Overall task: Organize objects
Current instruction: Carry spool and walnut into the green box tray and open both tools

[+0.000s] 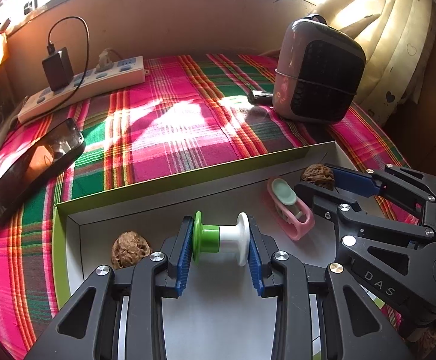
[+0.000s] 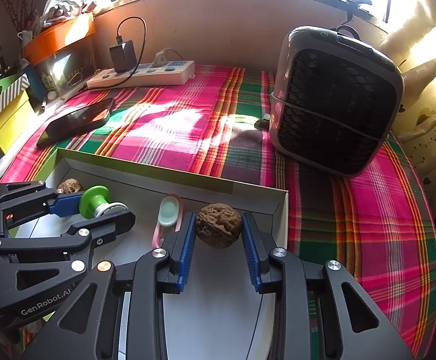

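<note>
A shallow white box with a green rim (image 1: 170, 181) (image 2: 146, 166) lies on the plaid cloth. My left gripper (image 1: 220, 241) (image 2: 98, 205) is shut on a green and white spool (image 1: 221, 238) (image 2: 98, 202) inside the box. My right gripper (image 2: 219, 229) (image 1: 320, 180) is shut on a brown walnut (image 2: 219, 225) (image 1: 317, 175) at the box's right end. A second walnut (image 1: 131, 249) (image 2: 69, 185) lies in the box's left corner. A pink clip with a pale green pad (image 1: 290, 207) (image 2: 167, 213) lies in the box between the two grippers.
A black phone (image 1: 38, 165) (image 2: 77, 120) lies on the cloth at the left. A white power strip with a black charger (image 1: 83, 87) (image 2: 143, 73) sits at the back. A grey desk fan (image 1: 317, 72) (image 2: 335, 99) stands at the right. Curtains hang at the far right.
</note>
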